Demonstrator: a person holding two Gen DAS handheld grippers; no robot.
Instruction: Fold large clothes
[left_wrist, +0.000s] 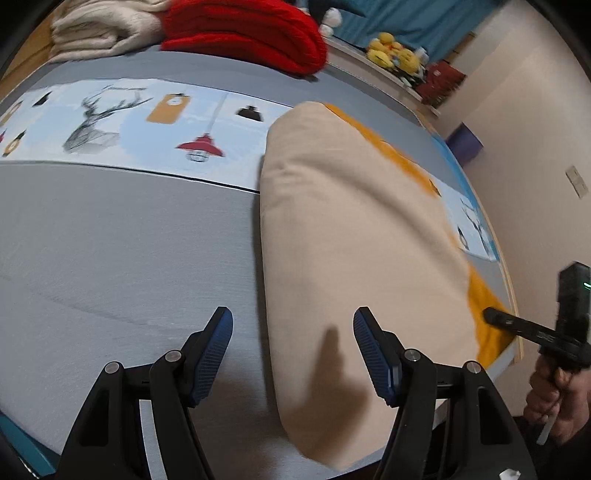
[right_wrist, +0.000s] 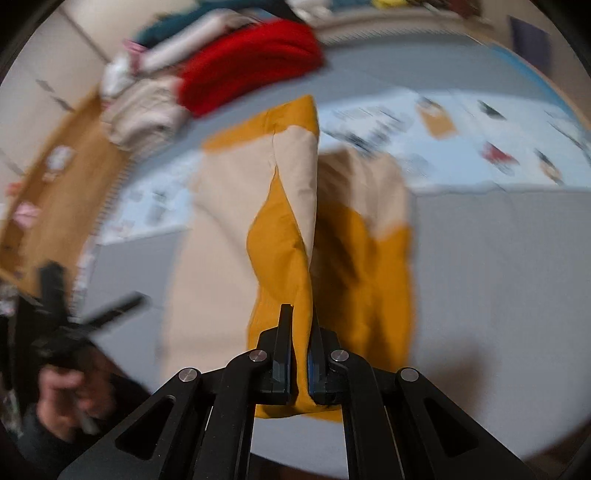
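Right gripper (right_wrist: 299, 354) pinches a mustard-yellow edge of the beige-and-mustard garment (right_wrist: 295, 206), lifting a twisted strip of it clear of the bed (right_wrist: 498, 277). Left gripper (left_wrist: 293, 347) is spread wide, holding nothing, hovering over the garment's near beige edge. Garment lies lengthwise on the bed: smooth woven cloth, beige top layer with soft rounded folded sides, mustard showing along the far side and at the end. Bed cover is grey, fine-textured, with a light blue printed band (left_wrist: 129, 122) of deer heads and lamps. Folded red knit (left_wrist: 251, 33) and cream knit (left_wrist: 99, 29) are stacked at the far end. Right view is motion-blurred.
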